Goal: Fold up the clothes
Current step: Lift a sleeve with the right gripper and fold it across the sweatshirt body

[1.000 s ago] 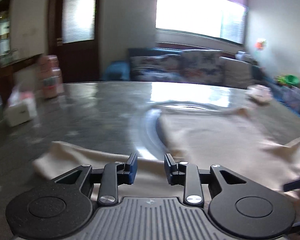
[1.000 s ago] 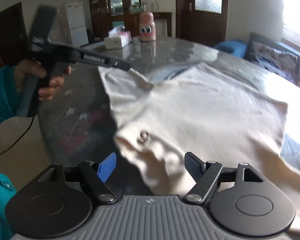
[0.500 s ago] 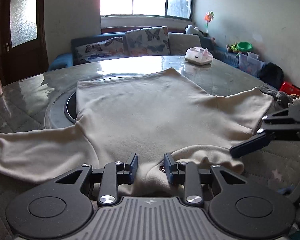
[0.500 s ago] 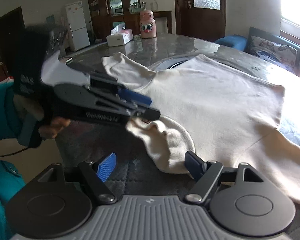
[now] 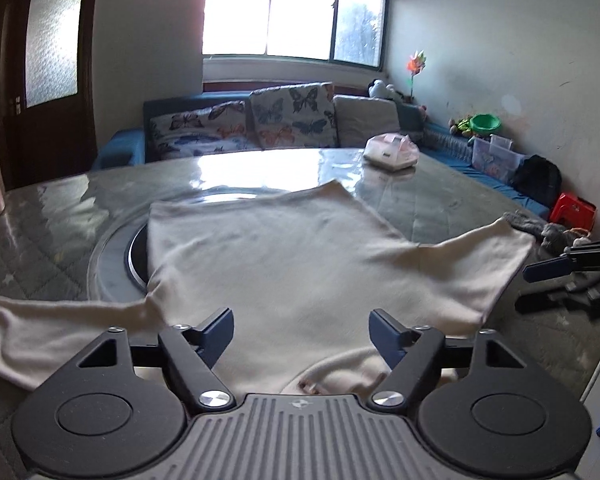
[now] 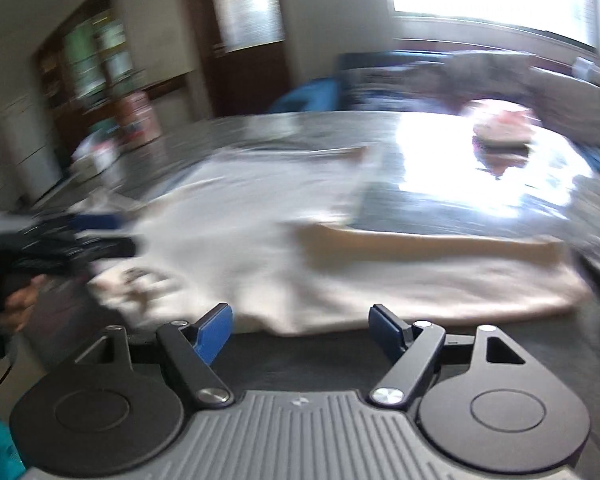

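Cream long-sleeved knit sweater (image 5: 284, 264) is lying spread flat on the grey round glass-topped table (image 5: 60, 216), sleeves stretched out to both sides. Left gripper (image 5: 301, 334) is hovering over the sweater's neckline, jaws spread wide, gripping nothing, cloth showing between the fingers. Right gripper (image 6: 301, 330) is sitting just off the sweater's near edge (image 6: 340, 296), jaws also wide apart and empty; that view is motion-blurred. Pink-and-white tissue box (image 5: 392, 151) is resting on the table's far side
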Demonstrator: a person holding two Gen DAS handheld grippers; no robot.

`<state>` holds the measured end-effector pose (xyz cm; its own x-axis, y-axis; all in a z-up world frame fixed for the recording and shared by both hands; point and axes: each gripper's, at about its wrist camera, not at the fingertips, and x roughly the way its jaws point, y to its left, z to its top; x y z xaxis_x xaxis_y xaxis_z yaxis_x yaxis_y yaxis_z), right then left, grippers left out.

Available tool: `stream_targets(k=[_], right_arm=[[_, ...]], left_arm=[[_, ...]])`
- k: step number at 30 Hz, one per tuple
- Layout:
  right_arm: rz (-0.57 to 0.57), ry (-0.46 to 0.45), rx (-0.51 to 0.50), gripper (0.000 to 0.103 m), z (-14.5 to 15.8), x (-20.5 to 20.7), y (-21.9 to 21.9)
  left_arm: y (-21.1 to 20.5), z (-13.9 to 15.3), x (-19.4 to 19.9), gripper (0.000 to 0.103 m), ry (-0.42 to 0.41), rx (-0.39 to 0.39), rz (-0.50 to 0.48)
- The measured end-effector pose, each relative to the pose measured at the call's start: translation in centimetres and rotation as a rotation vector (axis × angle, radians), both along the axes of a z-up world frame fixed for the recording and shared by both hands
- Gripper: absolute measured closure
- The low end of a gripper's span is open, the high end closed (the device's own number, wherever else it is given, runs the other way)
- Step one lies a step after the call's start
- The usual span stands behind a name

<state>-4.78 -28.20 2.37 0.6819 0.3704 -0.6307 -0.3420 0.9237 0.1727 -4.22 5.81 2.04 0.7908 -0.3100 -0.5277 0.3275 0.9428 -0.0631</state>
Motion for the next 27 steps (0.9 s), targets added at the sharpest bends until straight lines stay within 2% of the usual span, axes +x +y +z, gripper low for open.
stream_targets(k=[4,6,8,11,15,19,22,25,27], right_arm=[[-0.199,0.012,0.008,0.034,-0.8,1.6,-4.3],[-0.285,0.020,0.005,0.037,-1.2,2.4,-6.1],[-0.357,0.027,0.001,0.043,-1.7,3.3,-7.6],[-0.432,0.026,0.006,0.046,-2.3,4.0,-9.4],[-0.514,0.026,-0.012,0.050,-2.8,5.0,-10.4],[-0.548,0.025,-0.032,0.052,-3.1,5.6,-10.7],[-0.559,0.034,-0.036,0.059,-3.3,6.1,-10.6],[-0.565,0.024,-0.062,0.072,-3.5,6.4,-10.5],[-0.572,0.015,-0.068,0.090,-3.5,6.5,-10.5]], left_arm=[[-1.0,0.4,0.3,0.014,-0.010,-0.012,-0.014],[-1.6,0.4,0.4,0.006,-0.008,-0.020,-0.023],[-2.2,0.4,0.5,0.004,-0.005,-0.028,-0.033],[-3.1,0.3,0.6,0.000,0.002,-0.032,-0.047],[-4.5,0.1,0.8,0.000,0.017,-0.028,-0.076],[-5.8,-0.1,1.1,0.000,0.030,-0.025,-0.094],[-6.4,-0.3,1.3,0.000,0.041,-0.021,-0.103],[-6.8,-0.5,1.4,0.000,0.048,-0.011,-0.105],[-6.8,-0.6,1.4,0.000,0.051,-0.010,-0.104]])
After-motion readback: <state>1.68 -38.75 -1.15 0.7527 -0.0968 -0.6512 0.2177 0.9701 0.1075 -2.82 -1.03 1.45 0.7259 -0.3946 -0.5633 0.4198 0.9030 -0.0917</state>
